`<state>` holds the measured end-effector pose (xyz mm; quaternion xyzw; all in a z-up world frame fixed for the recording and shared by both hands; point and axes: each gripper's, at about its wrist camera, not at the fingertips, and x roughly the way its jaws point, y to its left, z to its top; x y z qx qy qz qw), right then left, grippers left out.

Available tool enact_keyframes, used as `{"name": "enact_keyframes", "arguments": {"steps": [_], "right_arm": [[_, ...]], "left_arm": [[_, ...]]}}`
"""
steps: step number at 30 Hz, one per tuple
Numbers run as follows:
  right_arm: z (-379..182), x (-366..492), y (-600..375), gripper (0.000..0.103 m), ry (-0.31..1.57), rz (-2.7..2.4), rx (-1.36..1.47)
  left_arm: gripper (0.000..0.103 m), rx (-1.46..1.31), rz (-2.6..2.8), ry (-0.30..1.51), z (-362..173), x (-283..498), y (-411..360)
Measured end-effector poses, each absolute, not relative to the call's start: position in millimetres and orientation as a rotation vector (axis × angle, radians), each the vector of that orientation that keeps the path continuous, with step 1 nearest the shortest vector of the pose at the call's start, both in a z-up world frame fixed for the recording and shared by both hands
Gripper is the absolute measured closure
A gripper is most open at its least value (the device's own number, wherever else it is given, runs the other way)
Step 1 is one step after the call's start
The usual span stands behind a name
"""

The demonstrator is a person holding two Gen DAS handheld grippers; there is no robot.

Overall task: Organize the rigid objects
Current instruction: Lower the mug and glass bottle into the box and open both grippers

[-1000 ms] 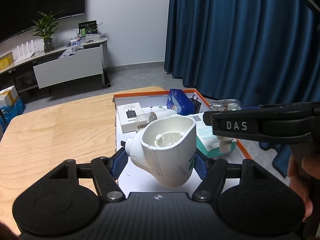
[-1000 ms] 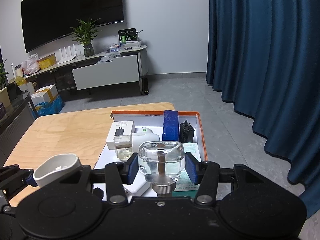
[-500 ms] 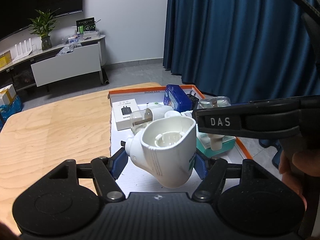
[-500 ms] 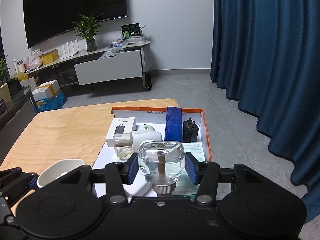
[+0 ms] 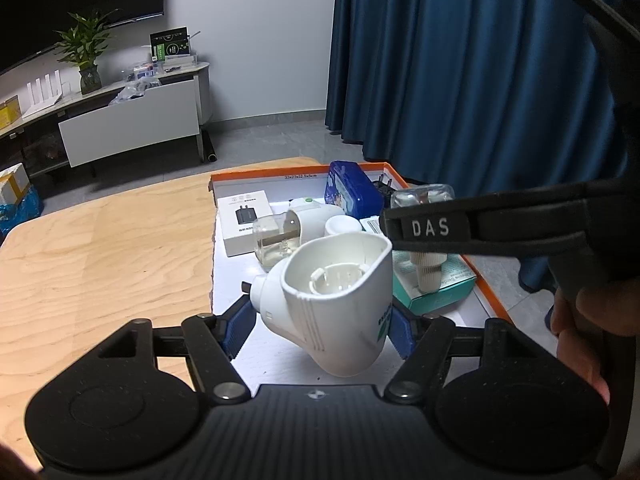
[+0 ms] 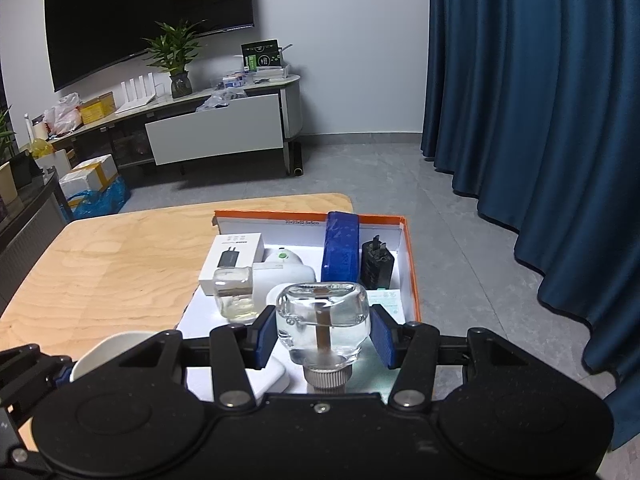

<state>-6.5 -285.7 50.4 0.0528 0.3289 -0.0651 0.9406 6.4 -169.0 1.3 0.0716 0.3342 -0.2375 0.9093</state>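
Here I have the left gripper [image 5: 320, 326] clamped on the white heater [image 5: 336, 300] and the right gripper [image 6: 323, 338] clamped on the inverted bottle [image 6: 322, 322], both above the box [image 6: 412, 264]. Next, I judge, I must align the bottle's neck with the heater's socket and screw it in.

Two clear refill bottles [image 6: 322, 322] show (one clamped, one [image 6: 234, 294] standing in the box), and two white plug-in heaters [image 5: 336, 300], one of them [image 6: 282, 268] lying in the box. Singles: one orange-rimmed box [image 6: 412, 276], one blue tin [image 6: 340, 246], one black charger [image 6: 377, 264], one white charger carton [image 6: 232, 258], one teal carton [image 5: 440, 284].
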Motion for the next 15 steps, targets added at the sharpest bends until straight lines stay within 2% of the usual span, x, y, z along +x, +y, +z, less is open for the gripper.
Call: {"name": "enact_keyframes", "arguments": {"steps": [15], "right_arm": [[50.0, 12.7, -305.4, 0.043, 0.674, -0.154, 0.116]], "left_arm": [[0.033, 0.133, -0.478, 0.691, 1.4, 28.7, -178.0]]}}
